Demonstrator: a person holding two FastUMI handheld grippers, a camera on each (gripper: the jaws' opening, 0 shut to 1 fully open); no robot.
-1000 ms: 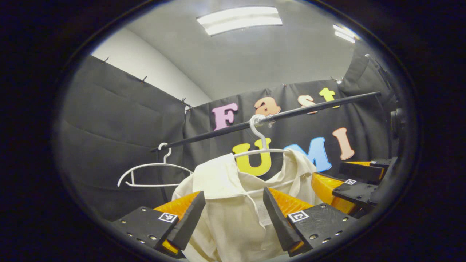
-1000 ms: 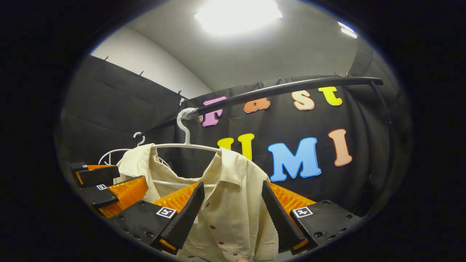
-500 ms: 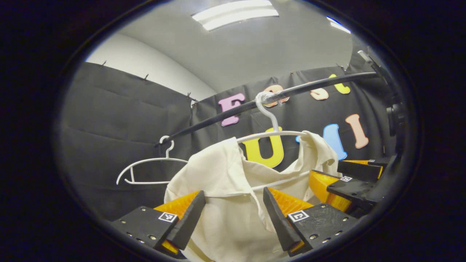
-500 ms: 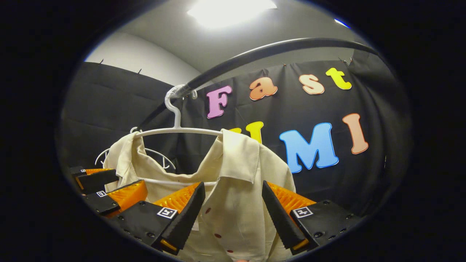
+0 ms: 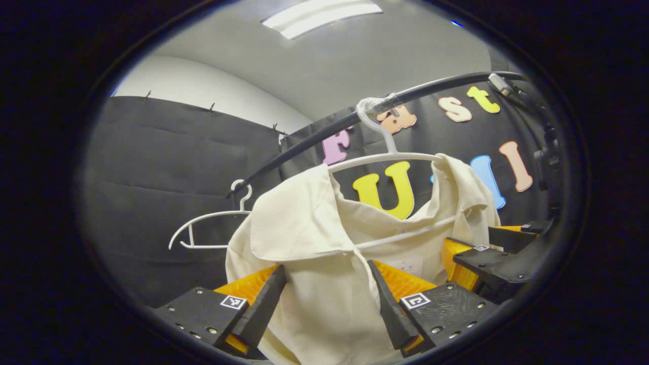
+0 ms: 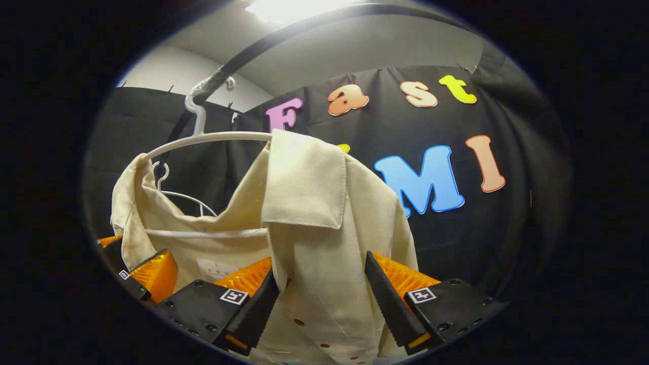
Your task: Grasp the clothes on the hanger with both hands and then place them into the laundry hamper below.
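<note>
Both grippers have come closer to the shirt (image 5: 324,238) on its hanger (image 5: 388,157), left gripper (image 5: 327,304) and right gripper (image 6: 322,299) open around the cloth, which may catch the hanger if pulled.

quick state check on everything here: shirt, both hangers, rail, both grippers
shirt: draped on its hanger, front unbuttoned, fabric between both grippers' fingers
white hanger: hooked on the rail, carrying the shirt
second white hanger: hooked on the rail, bare
rail: holding both hangers
left hand-held gripper: open, straddling shirt
right hand-held gripper: open, straddling shirt
</note>
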